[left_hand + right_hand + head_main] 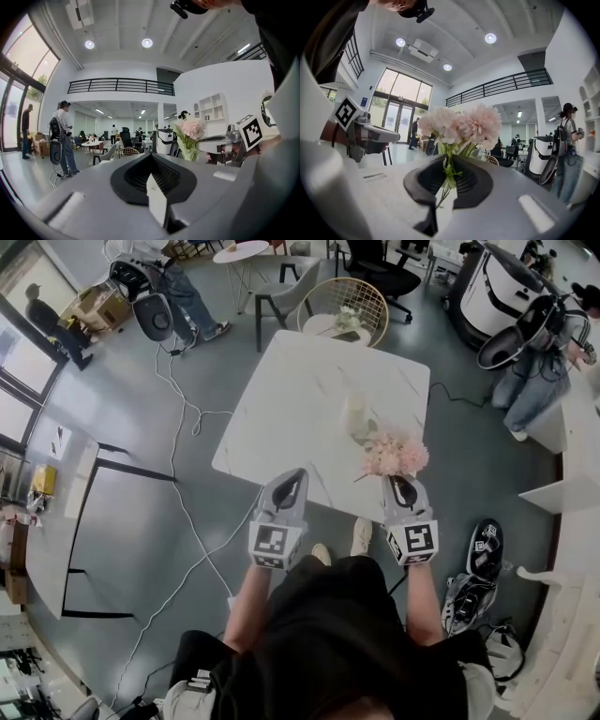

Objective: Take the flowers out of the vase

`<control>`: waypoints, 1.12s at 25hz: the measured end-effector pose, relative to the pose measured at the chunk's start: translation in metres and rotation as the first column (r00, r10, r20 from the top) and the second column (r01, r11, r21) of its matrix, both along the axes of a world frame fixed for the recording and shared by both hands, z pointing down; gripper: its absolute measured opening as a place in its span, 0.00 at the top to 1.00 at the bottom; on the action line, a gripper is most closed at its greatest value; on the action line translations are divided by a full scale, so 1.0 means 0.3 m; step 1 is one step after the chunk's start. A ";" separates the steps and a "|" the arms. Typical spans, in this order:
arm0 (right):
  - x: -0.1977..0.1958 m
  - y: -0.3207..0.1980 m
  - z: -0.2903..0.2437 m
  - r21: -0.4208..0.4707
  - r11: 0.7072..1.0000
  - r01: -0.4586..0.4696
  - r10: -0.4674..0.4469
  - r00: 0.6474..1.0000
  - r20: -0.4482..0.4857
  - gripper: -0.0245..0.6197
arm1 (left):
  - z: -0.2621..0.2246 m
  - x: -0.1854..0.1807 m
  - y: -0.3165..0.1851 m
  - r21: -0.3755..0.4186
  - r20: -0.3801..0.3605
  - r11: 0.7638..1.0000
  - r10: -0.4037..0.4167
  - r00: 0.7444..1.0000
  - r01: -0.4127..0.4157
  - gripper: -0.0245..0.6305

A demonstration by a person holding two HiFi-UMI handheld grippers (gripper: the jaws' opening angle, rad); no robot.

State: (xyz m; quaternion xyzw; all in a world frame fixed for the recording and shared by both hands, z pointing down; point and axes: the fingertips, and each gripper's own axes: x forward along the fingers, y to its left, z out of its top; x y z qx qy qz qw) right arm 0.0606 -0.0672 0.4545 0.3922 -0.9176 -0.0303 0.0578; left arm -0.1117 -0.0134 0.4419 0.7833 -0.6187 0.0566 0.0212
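Note:
A bunch of pink flowers (395, 455) hangs over the near right part of the white marble table (300, 399), with my right gripper (403, 482) shut on its green stems. In the right gripper view the blooms (459, 126) stand just above the jaws (449, 164), with the stems pinched between the black pads. The pale vase (355, 416) stands on the table just beyond the flowers and apart from them. My left gripper (289, 476) hovers at the table's near edge, shut with nothing in it (152, 161). From the left gripper view the flowers (190, 129) show to the right.
A wicker chair (348, 304) and a grey chair (281, 292) stand at the table's far side. Cables (183, 512) trail on the floor at left. Shoes (469, 596) lie at the right. People stand at the far left and far right.

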 end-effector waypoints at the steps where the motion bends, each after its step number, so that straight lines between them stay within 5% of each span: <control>1: -0.002 -0.001 -0.001 0.002 1.000 0.002 -0.002 1.000 0.001 0.92 | 0.000 0.000 -0.001 -0.001 0.001 1.000 0.001 1.000 -0.001 0.95; 28: -0.013 -0.008 -0.026 0.015 1.000 0.011 -0.011 1.000 -0.009 0.92 | 0.000 -0.005 -0.006 0.003 -0.009 1.000 -0.002 1.000 0.002 0.95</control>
